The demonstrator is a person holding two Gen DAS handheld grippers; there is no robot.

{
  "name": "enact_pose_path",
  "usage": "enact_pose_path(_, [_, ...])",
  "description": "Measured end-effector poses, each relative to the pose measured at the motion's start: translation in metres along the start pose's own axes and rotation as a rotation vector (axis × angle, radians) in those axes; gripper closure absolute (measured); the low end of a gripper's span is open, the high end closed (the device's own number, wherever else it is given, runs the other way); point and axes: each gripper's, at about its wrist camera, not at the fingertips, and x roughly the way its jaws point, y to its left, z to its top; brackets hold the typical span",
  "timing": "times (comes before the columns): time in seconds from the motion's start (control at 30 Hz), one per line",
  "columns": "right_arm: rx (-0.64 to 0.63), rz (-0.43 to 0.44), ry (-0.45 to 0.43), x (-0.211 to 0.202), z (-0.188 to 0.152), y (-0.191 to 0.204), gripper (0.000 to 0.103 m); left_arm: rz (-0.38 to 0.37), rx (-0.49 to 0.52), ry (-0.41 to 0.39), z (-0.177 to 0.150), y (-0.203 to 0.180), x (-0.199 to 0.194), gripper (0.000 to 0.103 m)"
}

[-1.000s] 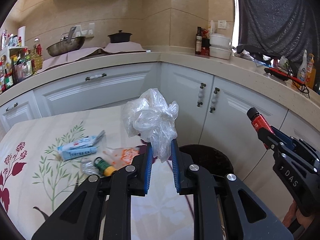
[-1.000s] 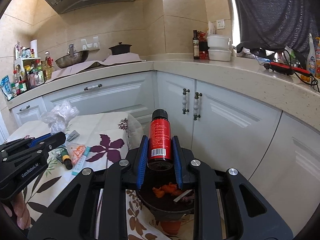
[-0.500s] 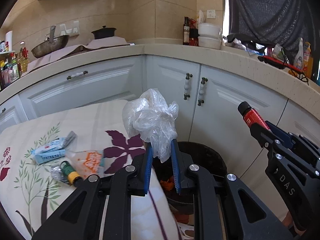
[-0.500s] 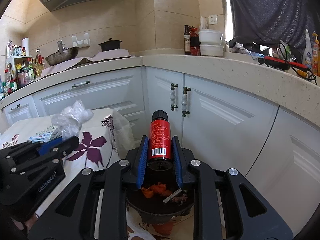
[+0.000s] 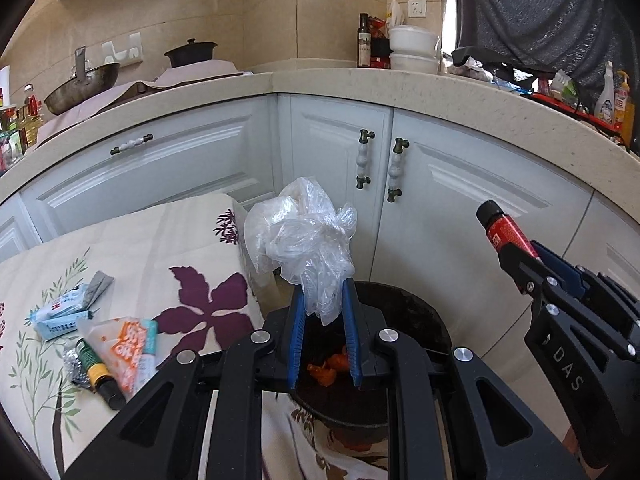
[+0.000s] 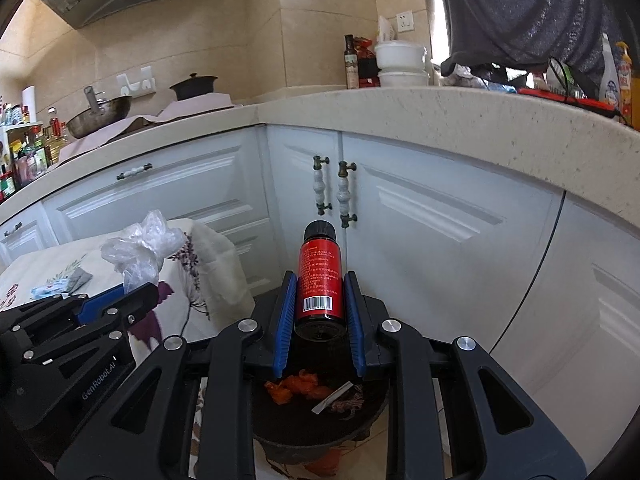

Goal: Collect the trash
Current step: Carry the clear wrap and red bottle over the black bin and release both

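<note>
Left wrist view: hovering over the dark bin [image 5: 404,308], rim partly masked by the left gripper [image 5: 324,312], orange scraps already lying inside. Sitting just left of it, the desk [image 5: 160,248] under its floral cloth, edge almost touching the bin.

Clenching on the crumpled plastic bag [image 5: 304,240], those left jaws, with most of the bag billowing above the blue pads and only a thin tail pinched between. Risking a soft release here: film clinging to a pad, or drifting sideways onto the cloth instead of dropping in.

Right wrist view: gripping the red bottle [image 6: 320,280] by its lower body, the right gripper [image 6: 320,312], jaws closed on it, black cap pointing away, bin opening directly beneath. Risking a bounce off the rim if let go while tilted forward, and a clash between the two grippers, both crowding the same opening.

Waiting on the desk, well apart from the bin: an orange wrapper [image 5: 128,340], a small blue carton [image 5: 64,312], a green-and-yellow tube [image 5: 96,368] beside crumpled foil. Risking being overlooked, small and flat against the pattern.
</note>
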Motion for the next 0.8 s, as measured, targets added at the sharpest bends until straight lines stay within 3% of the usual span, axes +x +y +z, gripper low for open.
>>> enact_pose_path(0.4, [0.032, -0.008, 0.03, 0.034, -0.003, -0.011, 0.079, 0.005, -0.015, 0.068, 0.005, -0.009, 0.032, 0.082])
enact_pose_path(0.53, [0.043, -0.016, 0.03, 0.043, -0.003, -0.013, 0.062, 0.006, -0.022, 0.078, 0.008, -0.011, 0.038, 0.073])
enact_pose_path(0.63, [0.048, -0.019, 0.037, 0.047, -0.004, -0.015, 0.061, -0.001, -0.022, 0.093, 0.008, -0.012, 0.042, 0.061])
enact_pose_path(0.8, [0.053, -0.023, 0.024, 0.04, -0.003, -0.016, 0.06, 0.002, -0.012, 0.083, 0.008, -0.013, 0.038, 0.054])
